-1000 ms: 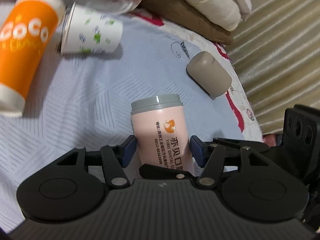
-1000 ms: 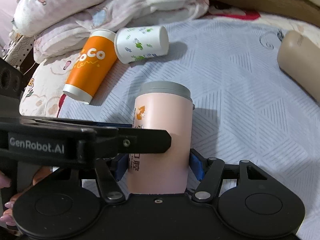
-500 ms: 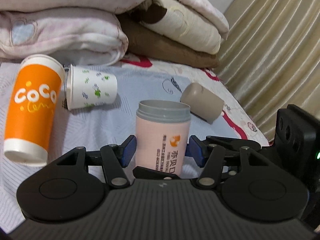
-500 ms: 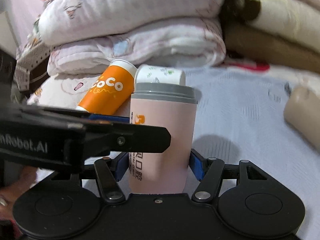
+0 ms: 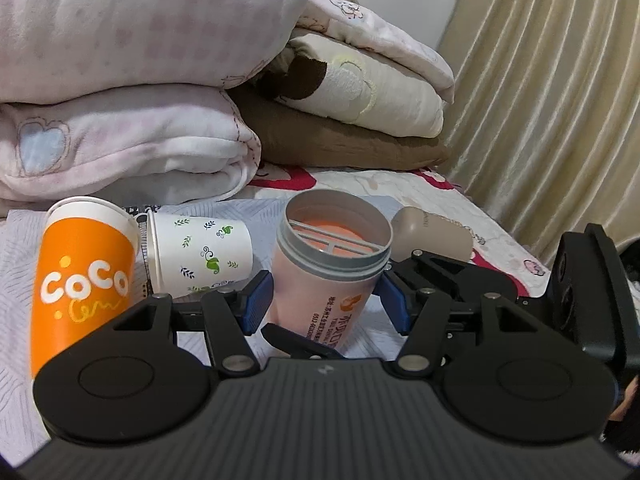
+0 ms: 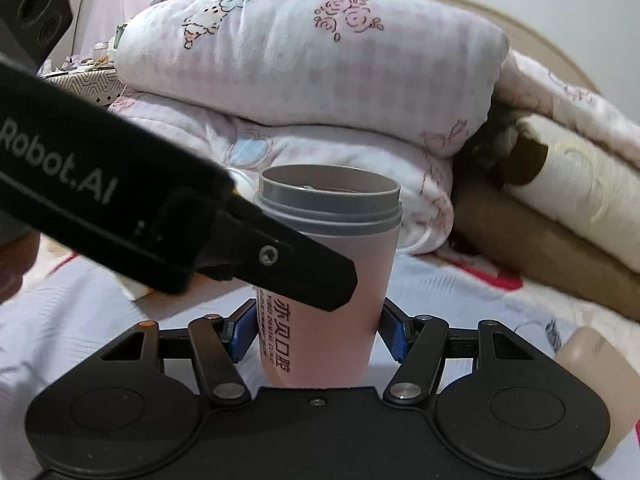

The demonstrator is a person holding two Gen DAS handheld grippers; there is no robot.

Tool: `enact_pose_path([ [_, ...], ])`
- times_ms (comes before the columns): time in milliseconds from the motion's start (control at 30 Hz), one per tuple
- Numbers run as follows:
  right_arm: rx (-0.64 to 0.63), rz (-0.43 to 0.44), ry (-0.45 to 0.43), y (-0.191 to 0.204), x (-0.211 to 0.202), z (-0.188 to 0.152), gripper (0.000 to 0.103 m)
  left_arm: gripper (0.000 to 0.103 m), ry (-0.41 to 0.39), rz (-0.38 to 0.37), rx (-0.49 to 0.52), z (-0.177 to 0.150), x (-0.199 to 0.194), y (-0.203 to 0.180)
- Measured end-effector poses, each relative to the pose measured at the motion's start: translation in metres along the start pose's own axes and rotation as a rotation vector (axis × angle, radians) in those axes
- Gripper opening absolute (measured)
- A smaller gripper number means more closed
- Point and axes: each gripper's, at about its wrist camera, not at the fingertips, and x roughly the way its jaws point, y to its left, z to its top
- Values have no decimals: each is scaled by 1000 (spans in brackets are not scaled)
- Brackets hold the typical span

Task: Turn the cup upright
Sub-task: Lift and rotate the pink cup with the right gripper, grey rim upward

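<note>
A pink cup with a grey rim stands mouth-up between the blue pads of both grippers. My left gripper is shut on its lower body; the cup leans slightly left in that view and its open mouth shows a grey crossbar inside. My right gripper is shut on the same cup, which looks upright there. The left gripper's black body crosses the right wrist view in front of the cup.
An orange "CoCo" cup and a white leaf-print paper cup lie on their sides at left. A beige cup lies at right. Folded blankets are stacked behind. A curtain hangs at right.
Both grippers have tilted up with the pink cup, so it went from leaning away to mouth-up. Its open mouth now shows in the left wrist view.
</note>
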Motion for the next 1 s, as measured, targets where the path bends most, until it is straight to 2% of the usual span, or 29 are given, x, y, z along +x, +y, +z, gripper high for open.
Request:
enact_pose_path([
  [167, 4, -8, 9, -7, 16, -11, 68, 58, 4, 16, 20, -10, 14, -2],
  [267, 38, -7, -4, -12, 17, -15, 68, 58, -19, 13, 28, -14, 14, -5],
  [500, 69, 2, 8, -16, 18, -14, 68, 58, -12, -17, 7, -13, 14, -4],
  [600, 59, -14, 23, -12, 17, -15, 73, 60, -17, -49, -29, -14, 13, 0],
  [767, 50, -16, 33, -10, 14, -15, 76, 61, 3, -58, -29, -12, 13, -3],
  [900, 80, -26, 26, -12, 8, -16, 82, 61, 27, -45, -28, -10, 15, -7],
  [1000, 91, -32, 24, -13, 5, -17, 82, 61, 47, -19, -28, -12, 16, -10],
])
